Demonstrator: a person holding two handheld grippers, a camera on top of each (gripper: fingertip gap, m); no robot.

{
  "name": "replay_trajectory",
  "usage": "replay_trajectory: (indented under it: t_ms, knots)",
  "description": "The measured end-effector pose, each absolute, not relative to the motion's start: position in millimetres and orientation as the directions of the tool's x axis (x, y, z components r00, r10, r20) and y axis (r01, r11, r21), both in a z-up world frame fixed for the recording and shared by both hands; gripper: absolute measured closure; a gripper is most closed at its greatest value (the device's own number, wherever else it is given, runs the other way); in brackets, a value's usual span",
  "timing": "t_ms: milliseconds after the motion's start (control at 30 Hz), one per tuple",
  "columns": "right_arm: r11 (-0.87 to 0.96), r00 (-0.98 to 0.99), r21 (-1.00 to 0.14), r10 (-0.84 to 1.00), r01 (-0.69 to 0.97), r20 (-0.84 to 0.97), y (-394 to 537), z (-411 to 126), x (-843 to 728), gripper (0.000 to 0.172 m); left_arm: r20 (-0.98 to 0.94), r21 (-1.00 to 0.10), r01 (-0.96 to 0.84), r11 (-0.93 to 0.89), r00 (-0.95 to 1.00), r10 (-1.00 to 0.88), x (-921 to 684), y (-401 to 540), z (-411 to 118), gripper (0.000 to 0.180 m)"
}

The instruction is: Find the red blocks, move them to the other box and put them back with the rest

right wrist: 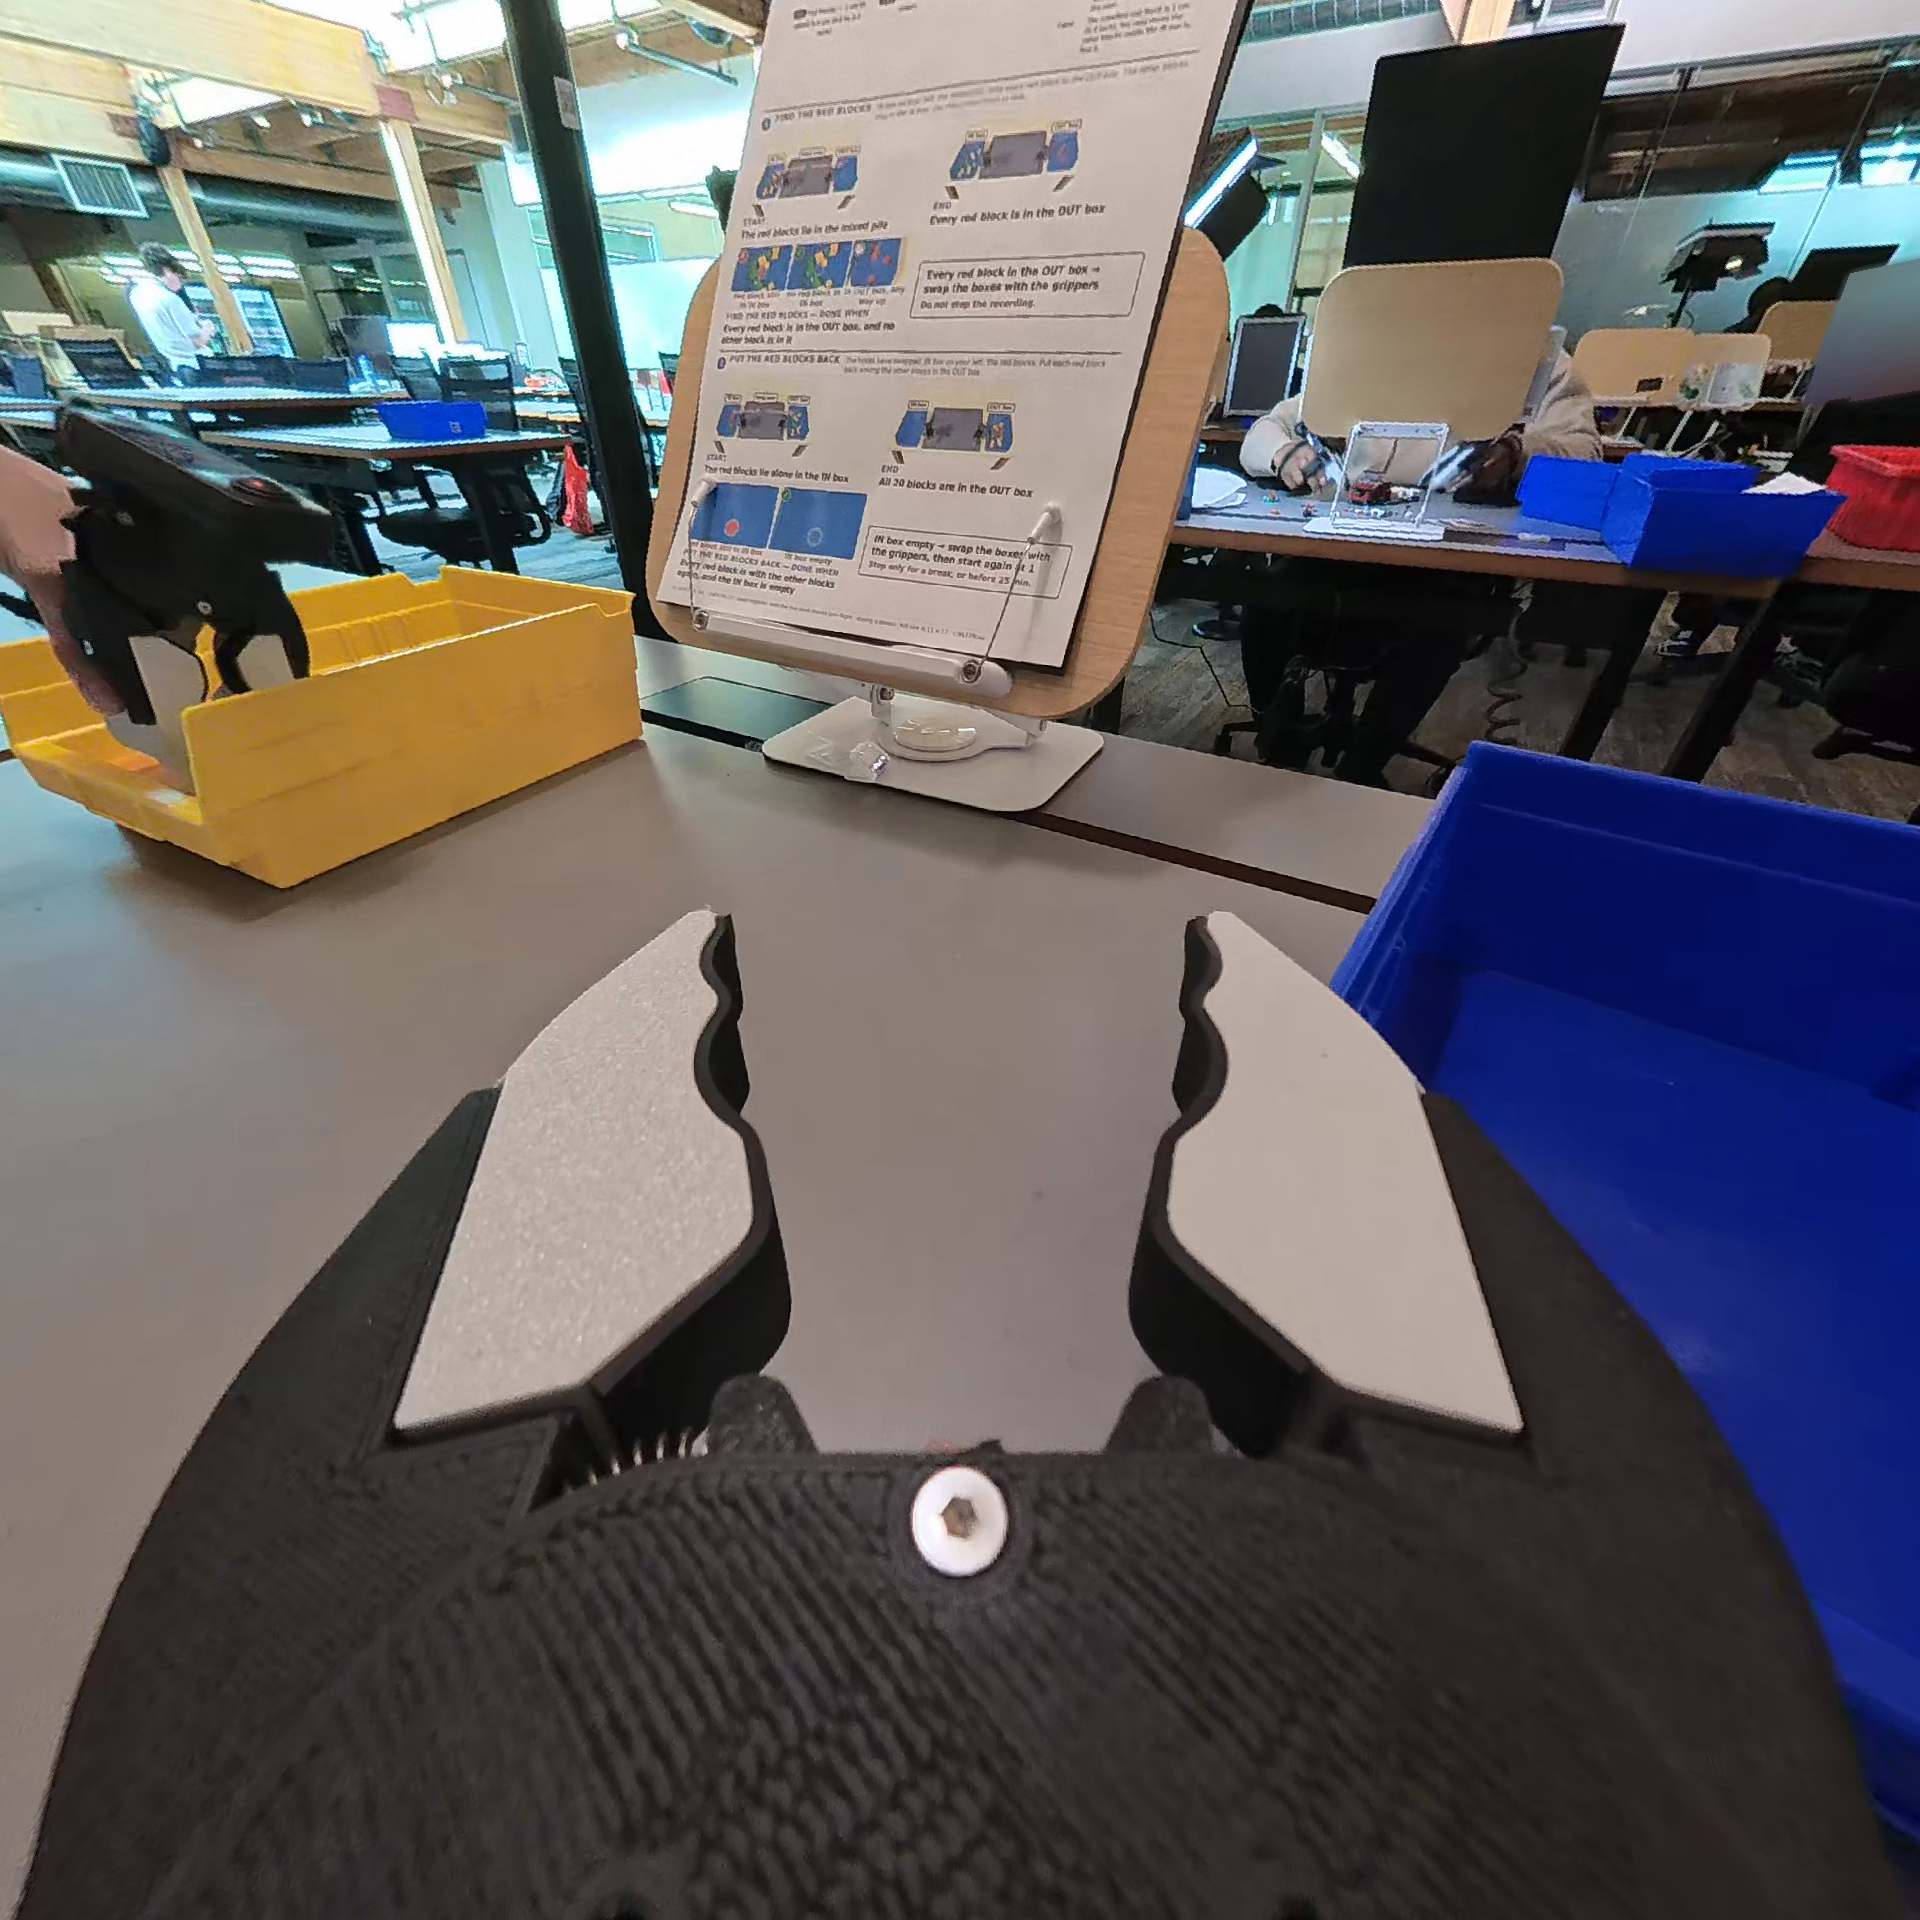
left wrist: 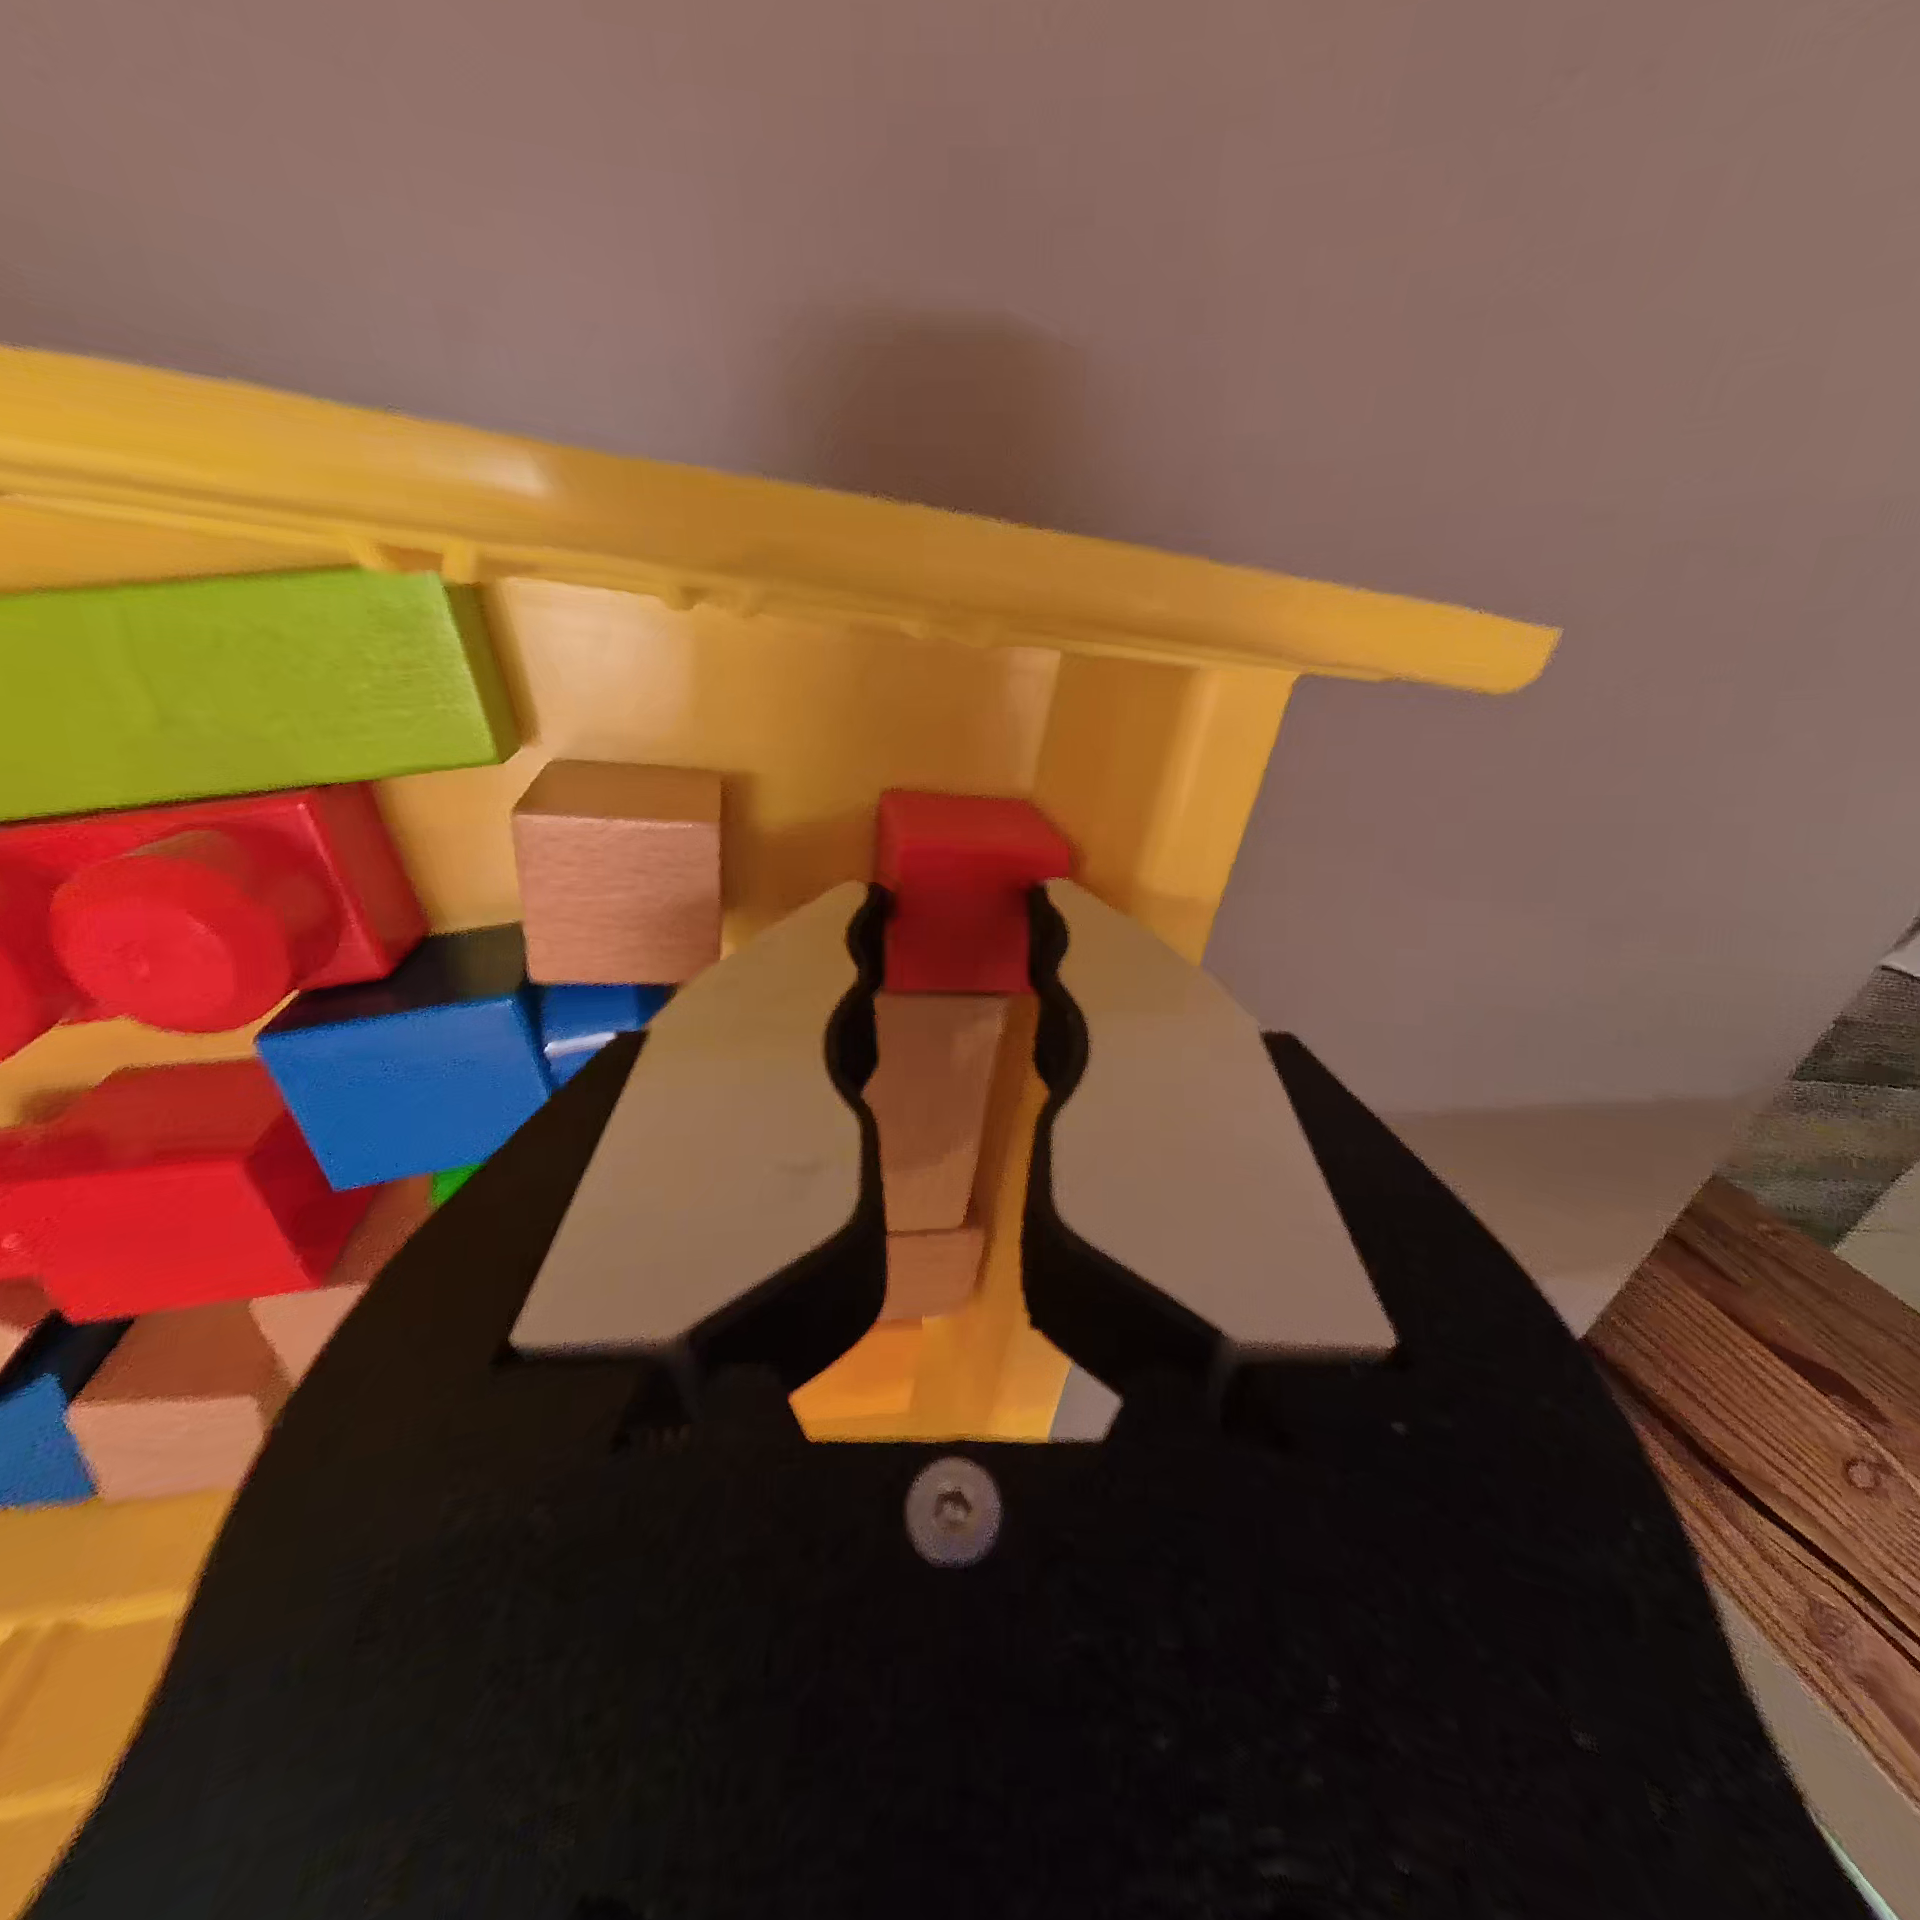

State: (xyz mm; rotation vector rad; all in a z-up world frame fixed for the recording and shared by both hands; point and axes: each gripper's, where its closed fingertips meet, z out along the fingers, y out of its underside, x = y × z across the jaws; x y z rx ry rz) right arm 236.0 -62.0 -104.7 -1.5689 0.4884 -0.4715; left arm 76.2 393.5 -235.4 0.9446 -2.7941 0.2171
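My left gripper (left wrist: 958,940) reaches into the corner of the yellow box (left wrist: 790,540) and its fingertips are shut on a small red block (left wrist: 966,883). Other red blocks (left wrist: 208,914) lie at the left of the box among green, blue and plain wooden ones. In the right wrist view the left gripper (right wrist: 197,665) dips into the yellow box (right wrist: 416,717) at the far left. My right gripper (right wrist: 956,997) is open and holds nothing; it hovers over the grey table (right wrist: 883,894) beside the blue box (right wrist: 1662,1091).
A plain wooden cube (left wrist: 618,873) stands left of the held block, and a long green block (left wrist: 239,696) lies by the rim. An instruction sheet on a stand (right wrist: 935,343) stands at the table's far edge. People work at desks behind it.
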Motion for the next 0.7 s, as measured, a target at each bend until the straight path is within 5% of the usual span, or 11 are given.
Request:
replay_trajectory:
  t_ms: [233,467,700]
  knots:
    - [-0.093,0.818,-0.996,-0.574,-0.010,0.046,-61,-111,235,0.088,0.170,-0.113,-0.592,0.798,-0.803,-0.572,83,395,-236,0.146]
    - [-0.079,0.817,-0.997,-0.576,-0.015,0.033,-63,-109,237,0.089,-0.052,-0.200,-0.586,0.785,-0.794,-0.606,104,407,-232,0.157]
    - [-0.077,0.812,-0.997,-0.583,-0.006,0.040,-67,-106,236,0.089,-0.003,-0.198,-0.607,0.770,-0.785,-0.620,92,409,-232,0.138]
